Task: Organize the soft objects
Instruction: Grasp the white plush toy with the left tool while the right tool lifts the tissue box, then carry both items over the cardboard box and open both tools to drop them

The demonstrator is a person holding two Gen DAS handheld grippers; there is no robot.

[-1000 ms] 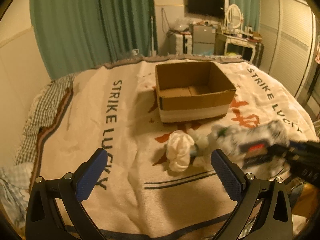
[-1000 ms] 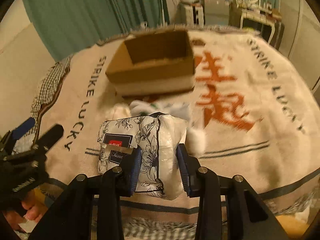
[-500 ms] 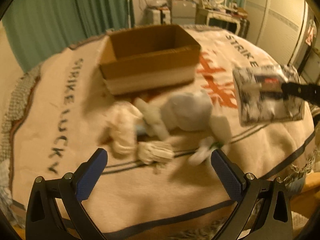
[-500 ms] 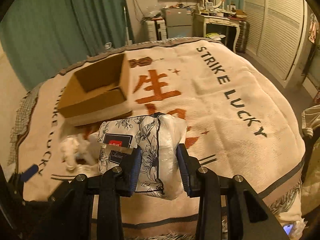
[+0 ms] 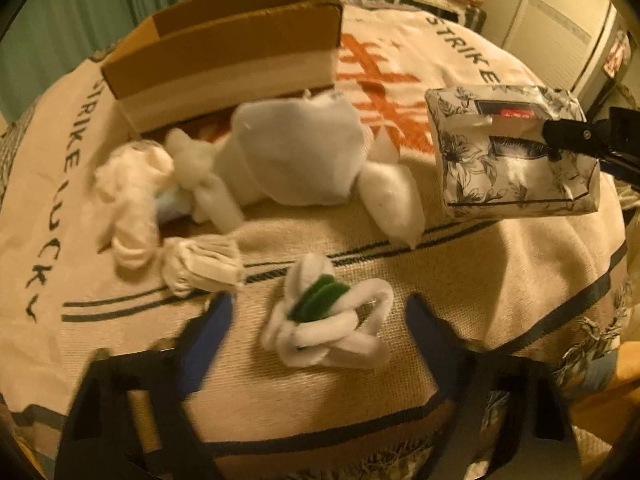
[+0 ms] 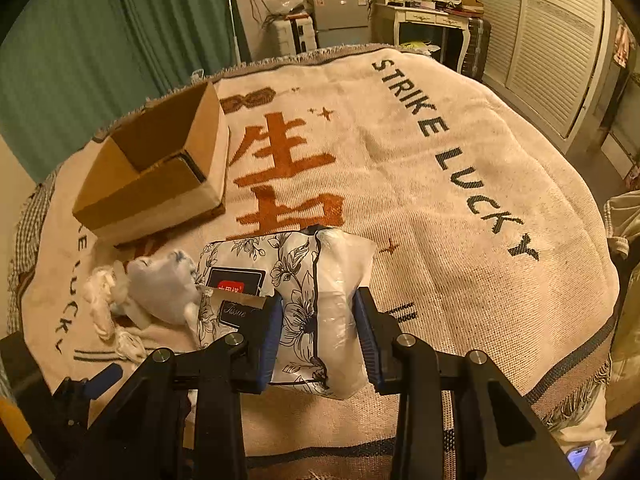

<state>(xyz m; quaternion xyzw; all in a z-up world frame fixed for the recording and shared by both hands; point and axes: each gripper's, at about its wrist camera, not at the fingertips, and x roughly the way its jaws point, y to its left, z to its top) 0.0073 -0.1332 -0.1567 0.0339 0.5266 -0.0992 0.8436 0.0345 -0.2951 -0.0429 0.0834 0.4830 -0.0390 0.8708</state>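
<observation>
Clamping a floral tissue pack (image 6: 304, 304), the right gripper (image 6: 318, 336) is seen raised above the blanket's (image 6: 460, 260) near edge. The left gripper (image 5: 316, 324) is spread wide around a white-and-green plush (image 5: 328, 316). Further soft toys (image 5: 288, 160) lie before the cardboard box (image 5: 224, 60).

Black-floral white tissue pack (image 6: 304, 304) (brown box (image 6: 160, 184))

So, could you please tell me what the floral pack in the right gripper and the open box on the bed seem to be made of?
The floral pack, held in the right gripper, looks like thin glossy plastic film over soft tissue: it shines, wrinkles and dents between the pads. The box looks like matte brown corrugated cardboard, with stiff straight walls; its pale lower band may be tape or paper.
</observation>
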